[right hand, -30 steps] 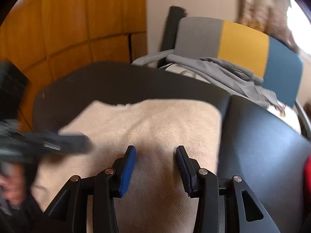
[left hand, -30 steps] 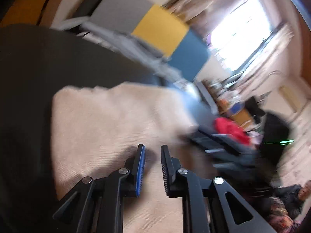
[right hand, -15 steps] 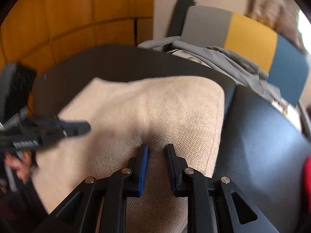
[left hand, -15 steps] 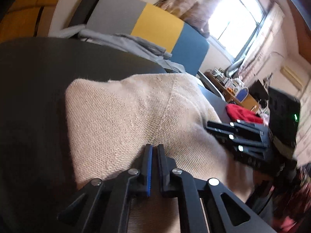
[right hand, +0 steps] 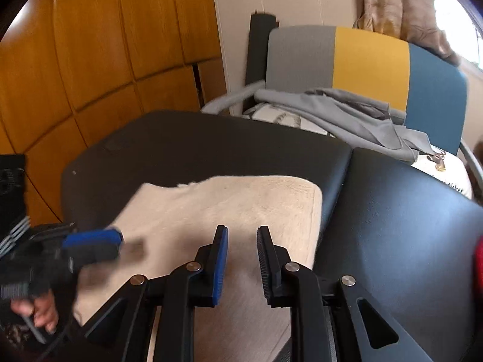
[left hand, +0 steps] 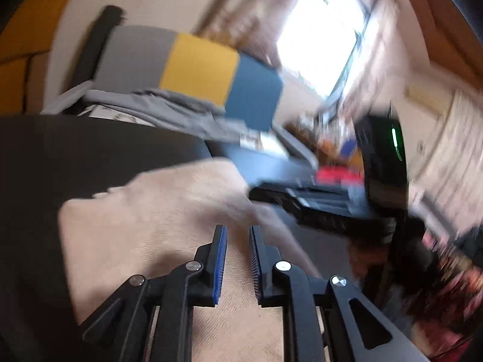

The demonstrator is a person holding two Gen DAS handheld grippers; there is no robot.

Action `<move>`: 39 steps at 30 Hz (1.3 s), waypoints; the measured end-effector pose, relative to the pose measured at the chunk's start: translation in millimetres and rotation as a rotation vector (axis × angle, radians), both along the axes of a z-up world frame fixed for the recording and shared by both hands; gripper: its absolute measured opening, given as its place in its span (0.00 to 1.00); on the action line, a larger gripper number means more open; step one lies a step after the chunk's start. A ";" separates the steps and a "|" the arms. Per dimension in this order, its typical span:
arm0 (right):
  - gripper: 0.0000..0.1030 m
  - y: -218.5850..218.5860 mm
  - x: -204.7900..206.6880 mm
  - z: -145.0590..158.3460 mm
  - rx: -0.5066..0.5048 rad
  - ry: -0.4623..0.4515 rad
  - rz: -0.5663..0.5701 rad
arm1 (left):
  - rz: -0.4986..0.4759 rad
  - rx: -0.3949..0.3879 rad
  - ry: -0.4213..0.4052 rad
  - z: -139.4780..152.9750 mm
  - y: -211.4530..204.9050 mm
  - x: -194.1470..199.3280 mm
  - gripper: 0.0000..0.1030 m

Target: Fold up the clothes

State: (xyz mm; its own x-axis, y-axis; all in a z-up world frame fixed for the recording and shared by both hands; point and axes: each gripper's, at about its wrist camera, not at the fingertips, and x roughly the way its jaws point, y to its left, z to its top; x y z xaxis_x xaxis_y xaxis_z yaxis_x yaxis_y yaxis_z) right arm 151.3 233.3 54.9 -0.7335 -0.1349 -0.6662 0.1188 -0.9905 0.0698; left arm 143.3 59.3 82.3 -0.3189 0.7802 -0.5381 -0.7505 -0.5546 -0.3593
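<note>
Beige knit garment (right hand: 241,205) lies spread on the black padded surface (right hand: 211,138), near the seam that splits that surface into two cushions, with its far edge rounded over in a fold. Right gripper (right hand: 241,229) points down at the near part of the garment, jaws drawn in to a narrow gap with knit filling it; from the left wrist view, cloth rises in a ridge to the tips of this gripper (left hand: 259,194), so it is clamped on the fabric. Left gripper (left hand: 237,229) hangs over the same garment (left hand: 135,226) towards its left edge; its jaws have just been opening and now stand slightly apart, cloth visible in the gap but the pads not pressing on it. From the right wrist view, the left gripper (right hand: 99,241) appears blurred, and the hand (right hand: 39,310) is wrapped round its handle. Behind the padded surface stands a chair (right hand: 362,63) with a grey, yellow and blue back, and a grey garment (right hand: 347,111) is draped across its seat. Wooden panelling (right hand: 90,45) covers the wall to the left
</note>
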 end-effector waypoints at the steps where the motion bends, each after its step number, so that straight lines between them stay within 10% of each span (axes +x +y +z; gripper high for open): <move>1: 0.20 -0.4 -7.1 -2.9 0.014 -0.023 0.004 | -0.014 -0.040 -0.003 -6.1 9.4 -1.3 0.14; 16: 0.19 -1.1 -39.6 -46.9 0.032 -0.076 0.004 | -0.038 -0.009 -0.099 -43.3 -15.2 -11.0 0.12; 23: 0.22 -6.7 20.4 -10.5 -0.039 -0.005 0.030 | 0.060 0.017 -0.071 -22.2 -47.6 6.5 0.16; 28: 0.22 -36.7 53.6 -35.1 0.085 -0.073 0.097 | 0.103 -0.069 -0.070 -41.0 -64.2 9.4 0.16; 39: 0.22 -30.4 89.3 -66.3 -0.031 -0.011 0.001 | 0.123 -0.001 -0.096 -45.4 -89.5 16.1 0.16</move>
State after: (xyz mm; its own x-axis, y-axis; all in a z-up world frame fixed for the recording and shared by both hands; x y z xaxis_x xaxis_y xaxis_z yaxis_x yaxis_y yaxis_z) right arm 240.6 202.9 -11.4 -0.7262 -0.1558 -0.6696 0.1184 -0.9878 0.1015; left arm 159.5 -30.3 37.0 -0.3591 0.7378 -0.5716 -0.6389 -0.6407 -0.4257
